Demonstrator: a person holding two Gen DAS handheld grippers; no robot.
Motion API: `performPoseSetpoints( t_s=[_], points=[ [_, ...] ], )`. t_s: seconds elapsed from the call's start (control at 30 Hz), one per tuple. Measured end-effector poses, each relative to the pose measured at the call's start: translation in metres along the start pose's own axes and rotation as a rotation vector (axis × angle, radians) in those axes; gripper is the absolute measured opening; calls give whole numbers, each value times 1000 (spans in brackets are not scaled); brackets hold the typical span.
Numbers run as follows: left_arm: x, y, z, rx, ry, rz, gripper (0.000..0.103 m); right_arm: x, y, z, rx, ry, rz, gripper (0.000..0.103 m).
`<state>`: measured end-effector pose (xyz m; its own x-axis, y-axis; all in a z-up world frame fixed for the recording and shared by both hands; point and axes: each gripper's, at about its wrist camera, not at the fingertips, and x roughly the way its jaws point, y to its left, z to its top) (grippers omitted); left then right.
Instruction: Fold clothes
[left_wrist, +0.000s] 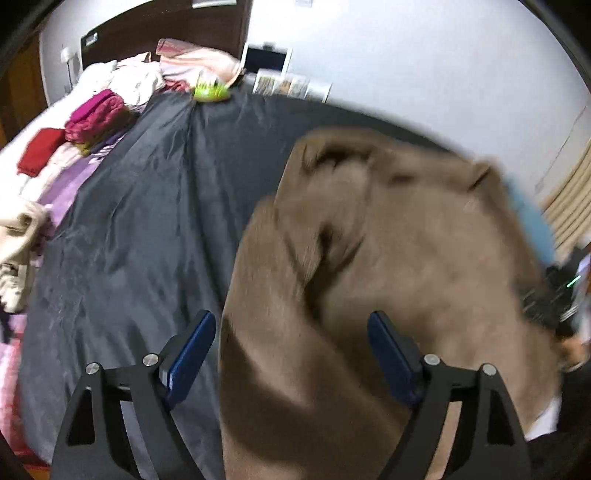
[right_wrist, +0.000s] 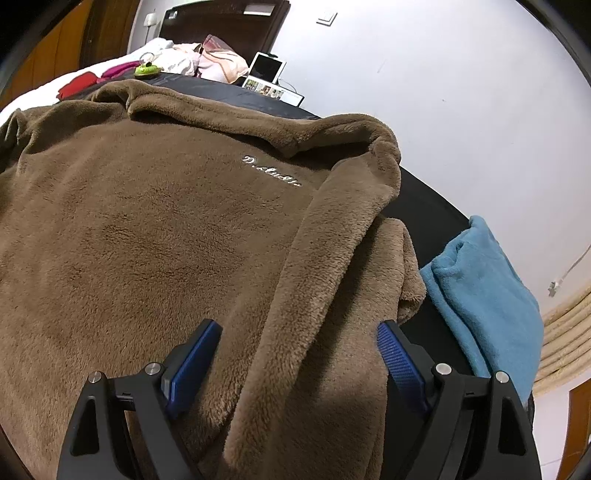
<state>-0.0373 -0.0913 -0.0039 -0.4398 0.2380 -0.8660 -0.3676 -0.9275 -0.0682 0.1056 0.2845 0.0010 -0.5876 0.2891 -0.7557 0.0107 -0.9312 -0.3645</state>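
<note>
Brown fleece garment (left_wrist: 388, 277) lies blurred on the dark sheet (left_wrist: 140, 229) between and ahead of the left gripper (left_wrist: 291, 328), whose jaws stand apart, gripping nothing. Right view: the right gripper (right_wrist: 299, 339) stands wide over the fleece's folded sleeve, pads clear; a blue towel (right_wrist: 484, 295) lies just right.

Left tongs (left_wrist: 291, 325): two matte black arms with triangular cut-outs, each tipped by a dark blue pad (left_wrist: 195, 354), with round silver screw heads (left_wrist: 150, 359) at the pivots. Right tongs (right_wrist: 299, 332) share the same build, black frames and silver screws (right_wrist: 442, 368); the ribbed texture of one blue pad (right_wrist: 400, 363) shows clearly on the right-hand finger.
</note>
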Motion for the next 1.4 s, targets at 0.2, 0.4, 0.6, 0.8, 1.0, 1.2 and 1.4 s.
performPoseSetpoints(
  t_s=[0.2, 0.4, 0.6, 0.8, 1.0, 1.2, 1.4],
  points=[
    [16, 4, -16, 126, -13, 269, 87, -2, -3, -3, -11, -1, 8, 89],
    [26, 36, 8, 144, -46, 514, 87, -14, -18, -14, 10, -10, 8, 89],
    [29, 68, 39, 65, -77, 550, 87, -28, -33, -29, 57, -15, 40, 89],
    [10, 63, 31, 31, -77, 273, 87, -44, -42, -62, 106, 28, 86, 89],
    [-24, 43, 14, -52, -128, 79, 88, -49, -32, -79, 95, 40, 109, 77],
    [-33, 5, 7, 8, -165, 57, 88, -54, -39, -77, 142, 21, 182, 25],
    [-13, -42, -1, 105, -144, 18, 88, -75, -64, -71, 201, -68, 44, 10]
  ],
)
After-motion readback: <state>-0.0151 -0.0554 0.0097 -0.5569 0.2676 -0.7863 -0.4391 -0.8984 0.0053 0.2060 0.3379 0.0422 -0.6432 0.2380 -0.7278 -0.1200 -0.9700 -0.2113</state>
